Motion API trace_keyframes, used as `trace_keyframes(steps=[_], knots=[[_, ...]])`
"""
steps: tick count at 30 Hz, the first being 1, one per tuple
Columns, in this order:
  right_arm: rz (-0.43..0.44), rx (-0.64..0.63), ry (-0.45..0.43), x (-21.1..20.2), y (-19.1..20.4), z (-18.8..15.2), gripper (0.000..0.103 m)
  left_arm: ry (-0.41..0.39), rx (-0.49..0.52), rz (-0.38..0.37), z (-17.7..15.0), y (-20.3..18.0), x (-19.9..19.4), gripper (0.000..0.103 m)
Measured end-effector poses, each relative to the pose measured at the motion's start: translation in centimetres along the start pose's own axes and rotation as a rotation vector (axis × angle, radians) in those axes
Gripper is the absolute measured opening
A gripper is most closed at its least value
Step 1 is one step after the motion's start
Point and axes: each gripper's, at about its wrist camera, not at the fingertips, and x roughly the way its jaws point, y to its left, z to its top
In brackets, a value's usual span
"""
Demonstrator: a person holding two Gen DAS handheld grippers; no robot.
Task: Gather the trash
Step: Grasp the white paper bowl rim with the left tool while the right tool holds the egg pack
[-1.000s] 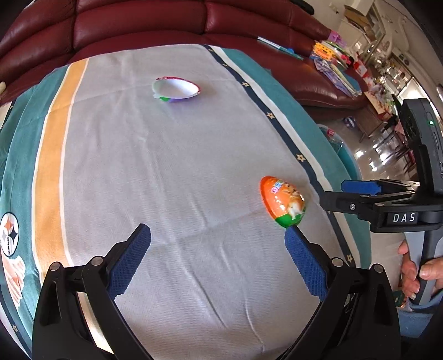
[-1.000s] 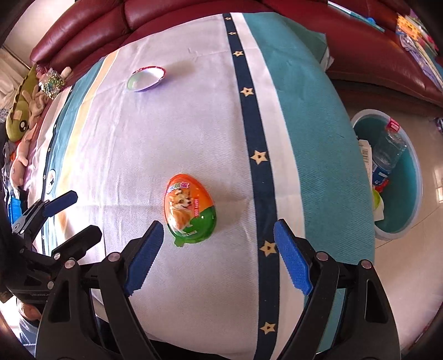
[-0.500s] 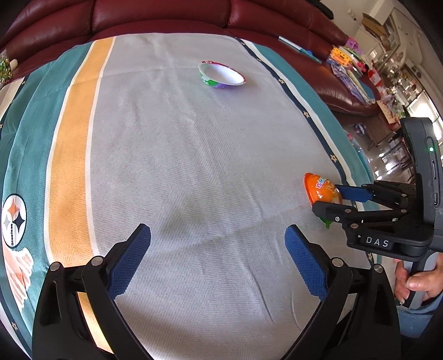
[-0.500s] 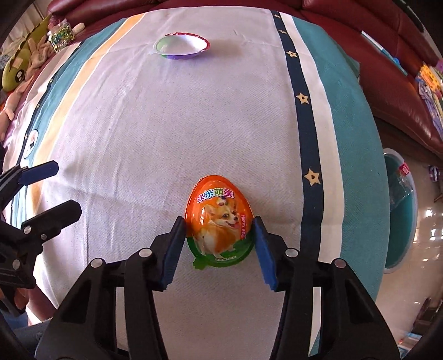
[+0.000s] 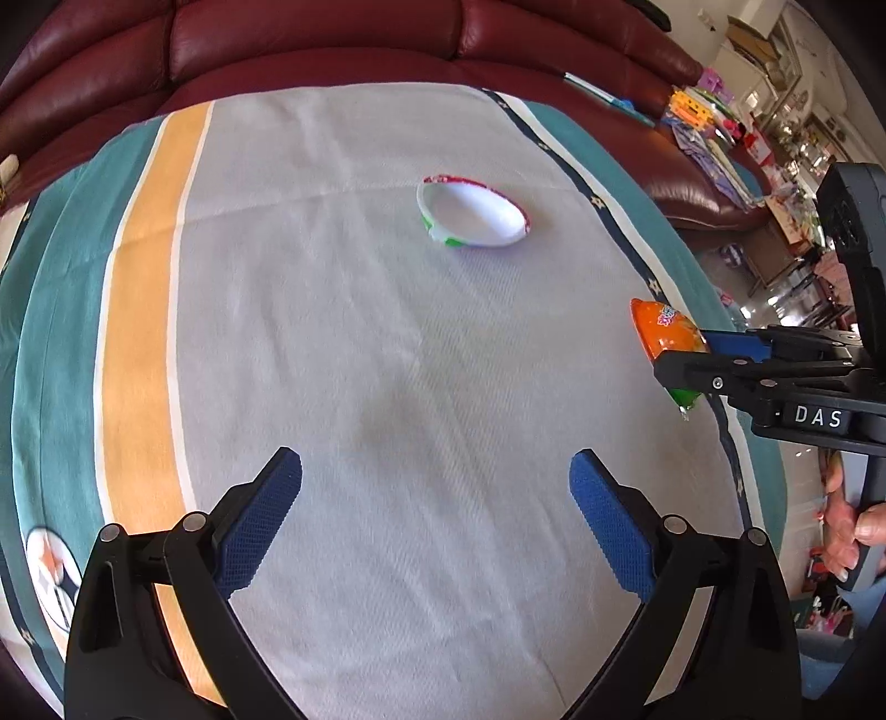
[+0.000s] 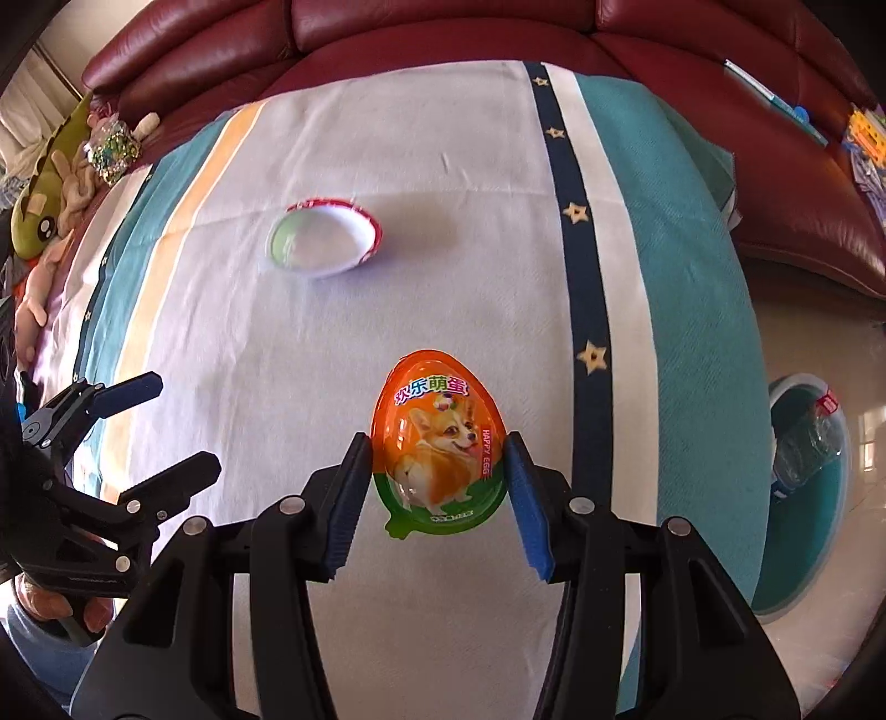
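My right gripper [image 6: 437, 476] is shut on an orange and green egg-shaped toy package [image 6: 437, 448] with a dog picture and holds it above the table cloth. The package also shows in the left wrist view [image 5: 664, 338], gripped at the right edge of the table. A white egg-shaped half shell [image 5: 473, 213] with a coloured rim lies open side up on the cloth, far from both grippers; it also shows in the right wrist view [image 6: 326, 235]. My left gripper [image 5: 434, 509] is open and empty over the near middle of the cloth.
The table carries a striped white, teal and yellow cloth [image 5: 332, 332]. A teal bin [image 6: 803, 498] with a plastic bottle inside stands on the floor at the right. A dark red sofa [image 5: 332, 39] runs behind the table. Soft toys [image 6: 50, 183] lie at the left.
My right gripper closed on the egg package and lifted it off the cloth. My left gripper moved forward, so the white shell looks nearer.
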Motion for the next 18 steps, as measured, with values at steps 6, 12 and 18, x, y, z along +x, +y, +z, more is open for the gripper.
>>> trace_keyframes(steps=[6, 12, 18], knots=[[0.004, 0.037, -0.012, 0.8, -2.3, 3.1, 0.047, -0.057, 0.025, 0.012, 5.7, -0.2, 1.3, 0.097], [0.024, 0.063, -0.011, 2.3, -4.0, 5.4, 0.047, -0.054, 0.028, 0.024, 10.0, -0.4, 3.7, 0.078], [0.064, 0.076, -0.006, 3.3, -4.7, 6.1, 0.047, -0.004, 0.016, 0.038, 11.4, -0.5, 6.8, 0.02]])
